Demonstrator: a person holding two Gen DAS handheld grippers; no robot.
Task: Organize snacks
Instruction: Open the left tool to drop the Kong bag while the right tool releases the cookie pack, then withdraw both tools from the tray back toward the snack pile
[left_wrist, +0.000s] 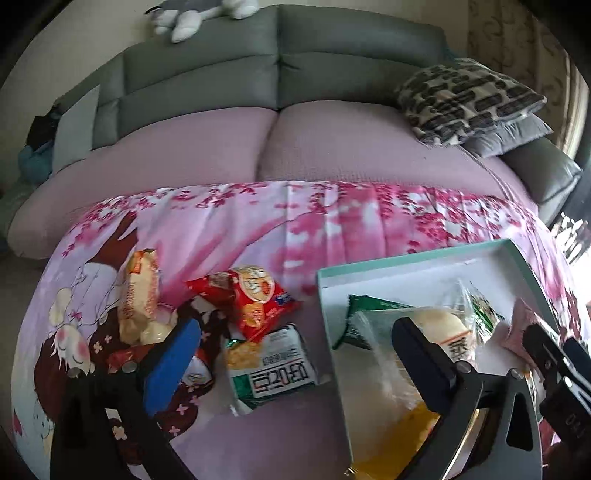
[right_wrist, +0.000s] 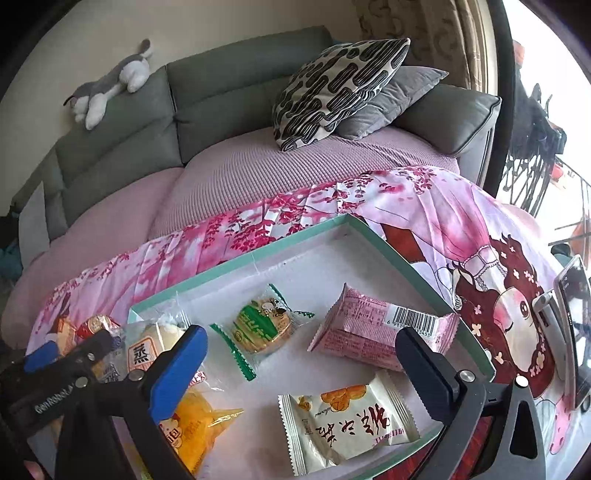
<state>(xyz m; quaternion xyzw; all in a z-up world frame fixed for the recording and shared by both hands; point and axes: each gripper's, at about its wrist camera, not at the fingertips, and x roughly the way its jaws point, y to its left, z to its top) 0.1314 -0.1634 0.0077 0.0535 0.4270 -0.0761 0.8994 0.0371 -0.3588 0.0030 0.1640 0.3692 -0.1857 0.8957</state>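
A teal-rimmed white box (right_wrist: 258, 251) lies on the pink cloth and holds a green snack (right_wrist: 260, 326), a pink packet (right_wrist: 373, 328), a white packet (right_wrist: 351, 424) and a clear bun pack (right_wrist: 155, 347) with a yellow end. My right gripper (right_wrist: 299, 354) is open above the box. My left gripper (left_wrist: 295, 347) is open, straddling the box's left rim (left_wrist: 332, 350). Loose on the cloth are a red packet (left_wrist: 255, 299), a white-green packet (left_wrist: 273, 365) and a pale bun pack (left_wrist: 142, 295).
A grey sofa with a pink cover (left_wrist: 258, 147) stands behind. Patterned and grey cushions (right_wrist: 332, 88) lie at its right. A plush toy (right_wrist: 110, 85) lies on the backrest. A phone on a stand (right_wrist: 570, 325) is at the right edge.
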